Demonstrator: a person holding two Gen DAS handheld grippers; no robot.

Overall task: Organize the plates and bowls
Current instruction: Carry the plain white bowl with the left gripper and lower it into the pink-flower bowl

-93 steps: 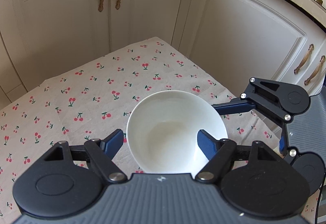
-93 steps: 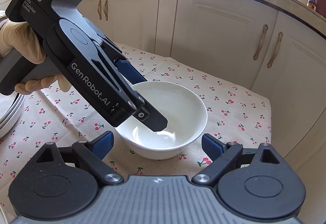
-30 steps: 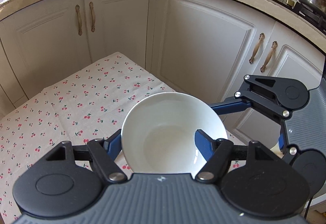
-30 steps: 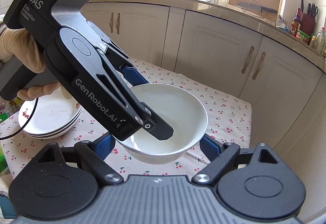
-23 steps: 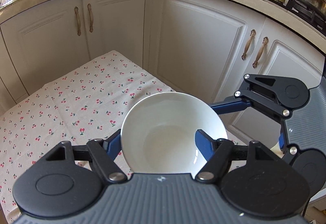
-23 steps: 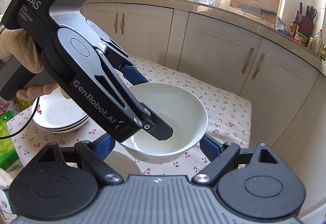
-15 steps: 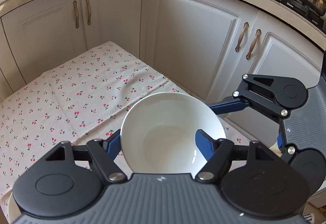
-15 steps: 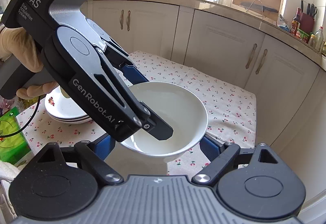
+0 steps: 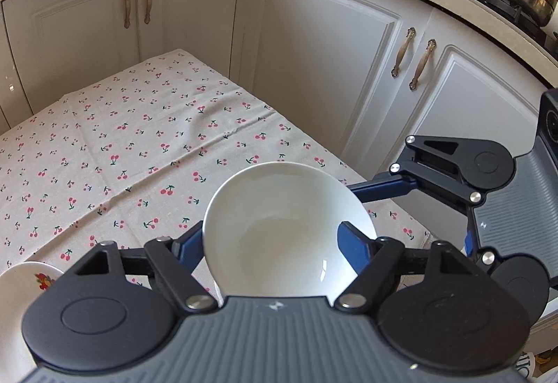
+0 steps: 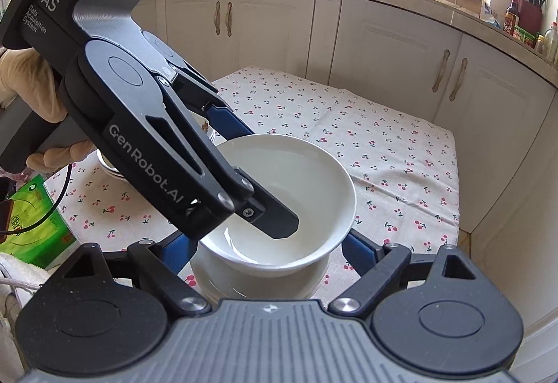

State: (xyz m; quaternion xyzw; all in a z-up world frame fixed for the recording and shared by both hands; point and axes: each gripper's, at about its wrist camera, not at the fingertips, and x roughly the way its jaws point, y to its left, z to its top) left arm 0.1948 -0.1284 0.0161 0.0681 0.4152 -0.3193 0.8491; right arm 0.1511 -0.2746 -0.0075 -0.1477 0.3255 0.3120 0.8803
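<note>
A white bowl (image 9: pixel 286 229) hangs in the air above the cherry-print tablecloth (image 9: pixel 139 152). My left gripper (image 9: pixel 279 247) is shut on its near rim, one finger inside the bowl and one outside. The bowl shows in the right wrist view (image 10: pixel 293 194) with the left gripper's finger (image 10: pixel 275 222) inside it. My right gripper (image 10: pixel 265 254) is open, its fingers on either side below the bowl and not touching it. A second white bowl (image 10: pixel 265 282) sits on the cloth just beneath the held one.
A plate with a fruit motif (image 9: pixel 21 282) lies at the lower left. A stack of plates (image 10: pixel 111 166) sits behind the left gripper. A green packet (image 10: pixel 31 212) lies at the table's left edge. White cabinets (image 9: pixel 314 62) surround the table closely.
The bowl has been lifted off the cloth and carried back toward the near side of the table. A second bowl has come into view beneath it. Both grippers moved together.
</note>
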